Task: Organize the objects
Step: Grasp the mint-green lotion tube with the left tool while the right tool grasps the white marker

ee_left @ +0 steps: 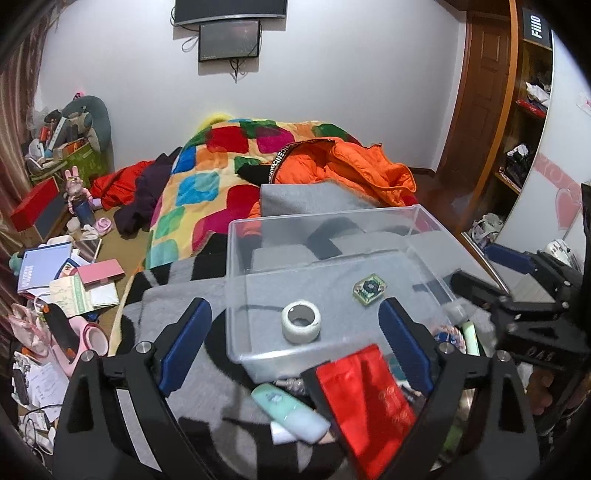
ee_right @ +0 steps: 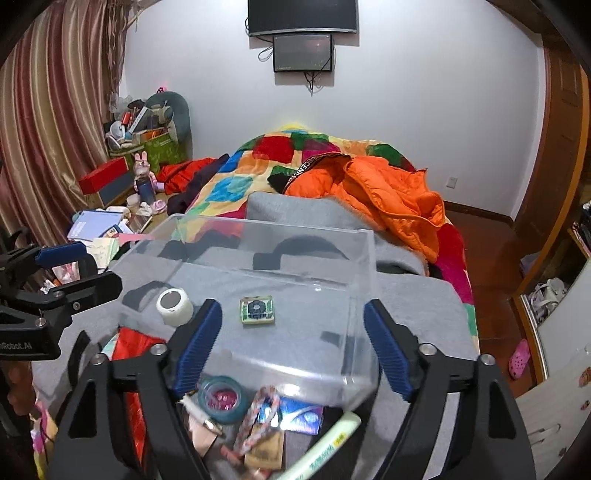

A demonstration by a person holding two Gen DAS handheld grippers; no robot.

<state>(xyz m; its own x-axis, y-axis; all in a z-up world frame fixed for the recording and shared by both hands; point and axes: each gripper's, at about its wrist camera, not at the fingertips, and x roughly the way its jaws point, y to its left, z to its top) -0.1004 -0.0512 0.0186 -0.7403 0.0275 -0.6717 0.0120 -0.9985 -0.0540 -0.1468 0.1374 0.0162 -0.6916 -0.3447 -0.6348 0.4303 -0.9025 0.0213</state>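
Both claws gape wide and empty, left claw [ee_left: 295,343] with tape roll [ee_left: 301,321] between its tips, right claw [ee_right: 291,343] just behind the chip [ee_right: 256,311] in the bin [ee_right: 295,230].

The red pouch [ee_left: 365,398] is blurred, its gold print unreadable, and in the right wrist view most of it hides behind the right tool's left finger. The pale green tube [ee_right: 325,448] runs off the bottom edge, its lettering too smeared to read. The small square item [ee_right: 256,311] in the clear box [ee_right: 310,236] is too small to identify. The upper screen [ee_left: 231,11] is cut by the top edge.
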